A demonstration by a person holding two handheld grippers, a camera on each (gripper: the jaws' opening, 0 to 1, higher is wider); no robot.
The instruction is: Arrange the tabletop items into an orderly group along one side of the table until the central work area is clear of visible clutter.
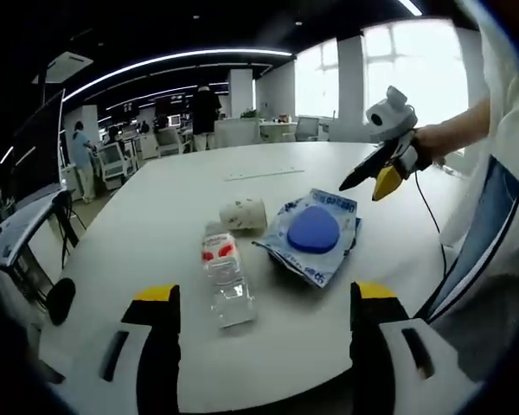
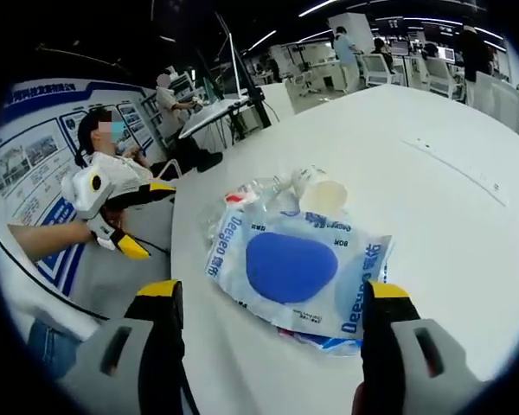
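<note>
My right gripper (image 2: 268,324) hangs with jaws wide and empty over the blue wet-wipe pack (image 2: 296,270) mid-table; my left gripper (image 1: 264,324) is equally wide just short of the lying plastic bottle (image 1: 225,278). I'd pinch the pack's edge — it looks floppy. The paper cup (image 2: 323,195) crowds both.

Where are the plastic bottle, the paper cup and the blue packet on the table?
plastic bottle (image 1: 226,281), left gripper view, on its clear body.
paper cup (image 1: 245,213), left gripper view, on its side wall.
blue packet (image 2: 291,267), right gripper view, on its dark blue middle.
</note>
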